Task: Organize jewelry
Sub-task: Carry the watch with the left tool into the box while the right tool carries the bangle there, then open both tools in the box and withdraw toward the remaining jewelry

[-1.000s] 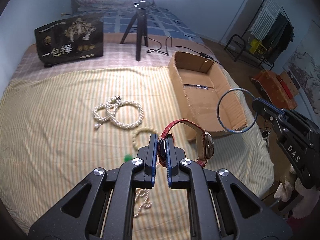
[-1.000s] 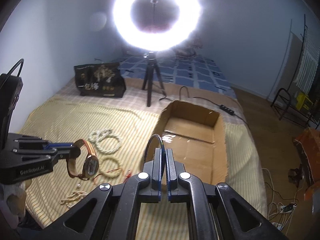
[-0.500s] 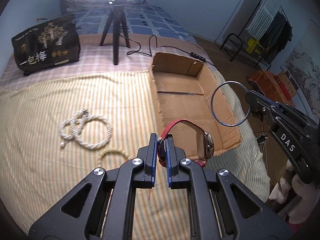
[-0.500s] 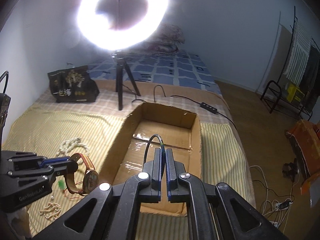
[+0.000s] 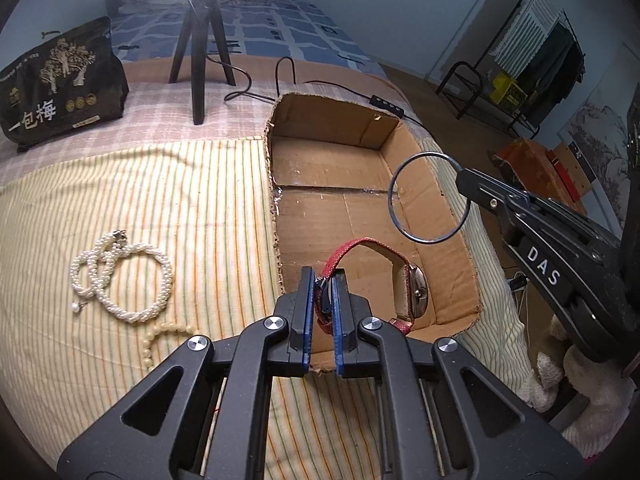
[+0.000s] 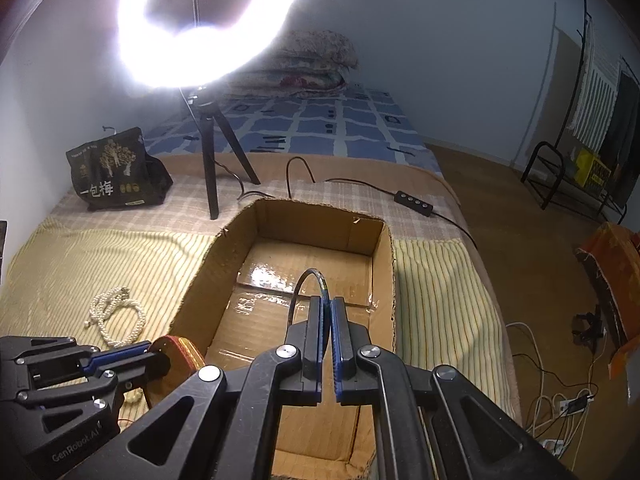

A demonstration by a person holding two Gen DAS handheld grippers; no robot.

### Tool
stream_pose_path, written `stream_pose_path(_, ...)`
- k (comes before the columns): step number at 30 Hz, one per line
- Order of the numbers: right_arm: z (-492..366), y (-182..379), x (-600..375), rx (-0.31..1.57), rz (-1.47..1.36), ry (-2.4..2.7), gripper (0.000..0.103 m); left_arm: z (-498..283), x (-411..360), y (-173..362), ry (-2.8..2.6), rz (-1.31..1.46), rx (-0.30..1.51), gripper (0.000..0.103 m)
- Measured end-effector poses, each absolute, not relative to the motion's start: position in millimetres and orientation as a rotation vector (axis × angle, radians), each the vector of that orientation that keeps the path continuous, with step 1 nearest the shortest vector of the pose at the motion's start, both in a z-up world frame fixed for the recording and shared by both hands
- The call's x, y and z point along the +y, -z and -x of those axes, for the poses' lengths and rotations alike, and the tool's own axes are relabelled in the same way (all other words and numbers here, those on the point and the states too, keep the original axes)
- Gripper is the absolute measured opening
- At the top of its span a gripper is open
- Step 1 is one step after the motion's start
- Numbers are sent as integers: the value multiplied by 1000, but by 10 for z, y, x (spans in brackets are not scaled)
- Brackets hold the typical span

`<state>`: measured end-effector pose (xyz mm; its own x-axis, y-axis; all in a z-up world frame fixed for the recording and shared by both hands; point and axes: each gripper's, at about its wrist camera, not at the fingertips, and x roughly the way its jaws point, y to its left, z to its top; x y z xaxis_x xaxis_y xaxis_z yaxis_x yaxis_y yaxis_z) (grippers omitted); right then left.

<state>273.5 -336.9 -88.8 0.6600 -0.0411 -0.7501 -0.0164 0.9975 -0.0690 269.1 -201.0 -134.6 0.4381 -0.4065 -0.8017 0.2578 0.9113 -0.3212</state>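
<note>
Above the open brown cardboard box (image 5: pixel 360 208), the left gripper (image 5: pixel 321 304) pinches a red-strapped wristwatch (image 5: pixel 414 292). Beside it, the right gripper (image 6: pixel 329 320) clamps a thin dark metal bangle (image 5: pixel 430 197).

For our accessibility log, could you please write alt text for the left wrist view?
The left gripper, shut on the red strap of a wristwatch, holds it over the near end of an open cardboard box on a striped bedspread. At right, the right gripper holds a thin metal bangle above the box; pearl bracelets lie at left.
</note>
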Motion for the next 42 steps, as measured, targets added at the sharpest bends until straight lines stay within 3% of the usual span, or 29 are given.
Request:
stream_pose_path(4, -2776, 918, -3397, 854, 55, 13, 4, -2706, -2041, 1373, 421, 165, 1044, 6)
stream_pose_path(5, -2776, 915, -3404, 852, 52, 13, 9, -2711, -2044, 1379, 419, 165, 1048, 10)
stream_pose_path(6, -2774, 909, -3408, 849, 53, 15, 22, -2716, -2046, 1389, 417, 163, 1052, 11)
stream_pose_path(7, -2768, 903, -3410, 844, 55, 17, 24, -2714, -2045, 1395, 418, 163, 1054, 13)
stream_pose_path(29, -2409, 653, -3270, 817, 32, 14, 29, -2422, -1529, 1021, 391, 121, 959, 13)
stream_pose_path(31, -2347, 622, -3218, 814, 27, 1, 39, -2389, -1448, 974, 388, 112, 949, 13)
stream_pose_path(35, -2214, 573, -3105, 809, 23, -28, 48, -2311, -1256, 910, 376, 104, 936, 14)
stream_pose_path(37, -2136, 568, -3041, 812, 15, -48, 58, -2266, -1132, 887, 363, 100, 929, 15)
stream_pose_path(42, -1951, 613, -2818, 835, 22, -126, 68, -2128, -849, 866, 337, 83, 915, 18)
